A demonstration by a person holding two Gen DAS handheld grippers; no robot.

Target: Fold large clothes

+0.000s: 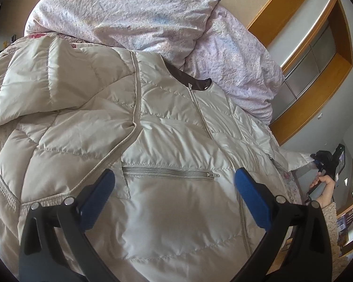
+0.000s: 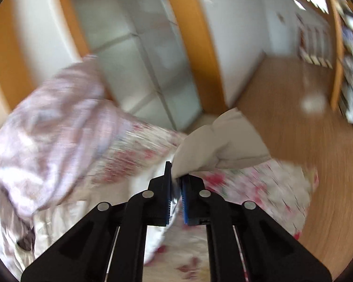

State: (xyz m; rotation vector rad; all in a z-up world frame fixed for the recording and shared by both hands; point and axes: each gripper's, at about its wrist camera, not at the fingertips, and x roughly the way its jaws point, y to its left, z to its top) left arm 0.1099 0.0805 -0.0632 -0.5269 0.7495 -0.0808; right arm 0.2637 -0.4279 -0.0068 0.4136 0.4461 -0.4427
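Observation:
A beige quilted puffer jacket (image 1: 171,127) lies front-up on the bed, zipper closed, its left sleeve folded across the body. My left gripper (image 1: 174,181) is open and empty, hovering just above the chest pocket zipper (image 1: 169,171). My right gripper (image 2: 176,178) is shut on the end of the jacket's right sleeve (image 2: 221,145) and holds it lifted above the floral bedsheet (image 2: 258,188). In the left wrist view, the right gripper (image 1: 327,162) and the hand holding it appear at the far right, past the bed's edge, with the sleeve (image 1: 296,158) stretched toward them.
A crumpled lilac duvet (image 1: 138,16) is piled at the head of the bed behind the jacket. A wooden-framed glass closet door (image 2: 138,54) and wooden floor (image 2: 294,129) lie beyond the bed's right side. The right wrist view is motion-blurred.

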